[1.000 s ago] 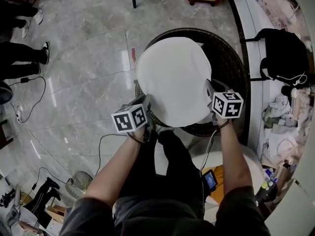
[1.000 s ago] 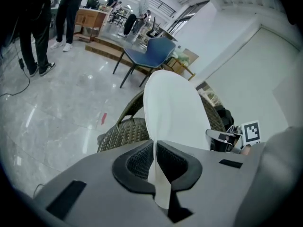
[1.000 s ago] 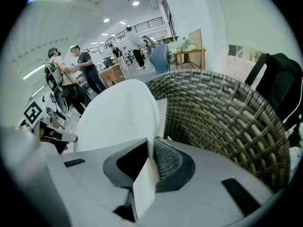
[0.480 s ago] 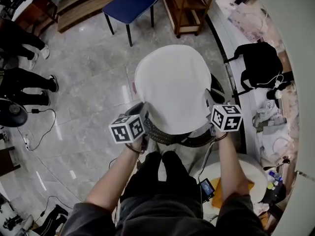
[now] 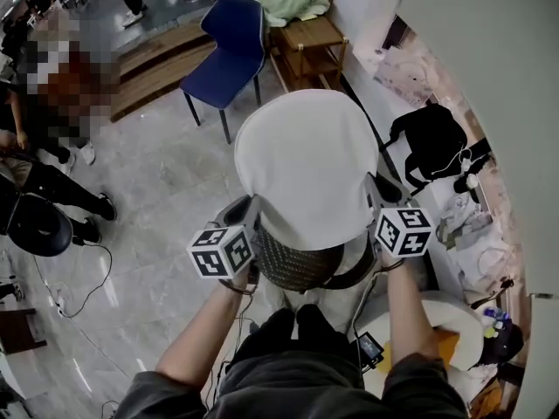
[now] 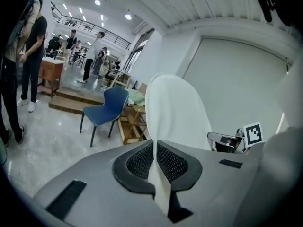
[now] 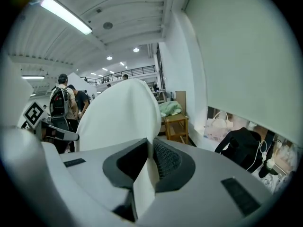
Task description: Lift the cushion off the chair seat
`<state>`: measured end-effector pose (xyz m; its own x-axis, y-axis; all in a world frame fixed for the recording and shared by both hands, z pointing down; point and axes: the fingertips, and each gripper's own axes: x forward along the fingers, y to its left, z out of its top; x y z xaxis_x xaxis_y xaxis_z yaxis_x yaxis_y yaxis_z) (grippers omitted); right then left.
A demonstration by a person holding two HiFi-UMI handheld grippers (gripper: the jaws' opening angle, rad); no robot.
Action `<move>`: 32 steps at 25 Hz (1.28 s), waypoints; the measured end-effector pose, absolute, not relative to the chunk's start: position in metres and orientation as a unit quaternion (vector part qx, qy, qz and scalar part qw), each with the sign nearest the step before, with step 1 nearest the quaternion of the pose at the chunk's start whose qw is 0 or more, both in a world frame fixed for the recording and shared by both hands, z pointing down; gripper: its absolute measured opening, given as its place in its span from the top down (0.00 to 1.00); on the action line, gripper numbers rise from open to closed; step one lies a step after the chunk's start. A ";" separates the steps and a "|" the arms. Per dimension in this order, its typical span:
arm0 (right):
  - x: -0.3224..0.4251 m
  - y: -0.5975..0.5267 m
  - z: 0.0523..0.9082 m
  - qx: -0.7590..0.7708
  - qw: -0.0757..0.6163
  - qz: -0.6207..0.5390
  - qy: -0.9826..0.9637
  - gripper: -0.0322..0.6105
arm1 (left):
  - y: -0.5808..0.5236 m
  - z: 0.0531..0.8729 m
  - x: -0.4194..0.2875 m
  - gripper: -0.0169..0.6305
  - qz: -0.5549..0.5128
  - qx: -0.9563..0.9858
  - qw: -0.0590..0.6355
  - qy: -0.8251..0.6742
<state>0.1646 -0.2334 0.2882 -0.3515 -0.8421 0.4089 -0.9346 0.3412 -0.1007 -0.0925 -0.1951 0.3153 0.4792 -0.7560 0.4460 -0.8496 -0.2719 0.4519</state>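
Note:
The white round cushion [image 5: 306, 168] hangs in the air between both grippers, above the dark wicker chair [image 5: 293, 264]. My left gripper [image 5: 250, 214] is shut on the cushion's left edge, and my right gripper [image 5: 374, 190] is shut on its right edge. In the left gripper view the cushion [image 6: 177, 112] rises upright, and its edge is pinched between the mesh pads of the left gripper [image 6: 155, 156]. In the right gripper view the cushion [image 7: 120, 115] stands likewise, with its edge pinched in the right gripper [image 7: 148, 157].
A blue chair [image 5: 231, 46] and a wooden stool [image 5: 310, 33] with a green cloth stand beyond the cushion. A black bag [image 5: 432, 142] and clutter lie along the wall at the right. People stand at the left [image 5: 52, 190]. Cables cross the marble floor.
Both grippers have risen with the cushion held between them. It has come up off the wicker seat, and the chair's weave now shows beneath it.

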 end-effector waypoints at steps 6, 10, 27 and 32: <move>0.176 -0.218 0.218 0.580 0.104 0.118 -0.799 0.88 | -0.195 0.249 -0.082 0.93 0.048 0.825 0.281 -0.487; 0.179 -0.202 0.174 0.595 0.075 0.093 -0.795 0.88 | -0.192 0.204 -0.081 0.93 0.036 0.843 0.242 -0.480; 0.186 -0.153 0.053 0.625 -0.006 0.008 -0.780 0.88 | -0.181 0.077 -0.073 0.93 -0.008 0.877 0.120 -0.466; 0.180 -0.144 0.033 0.625 -0.021 -0.002 -0.780 0.88 | -0.176 0.053 -0.078 0.93 -0.014 0.880 0.094 -0.466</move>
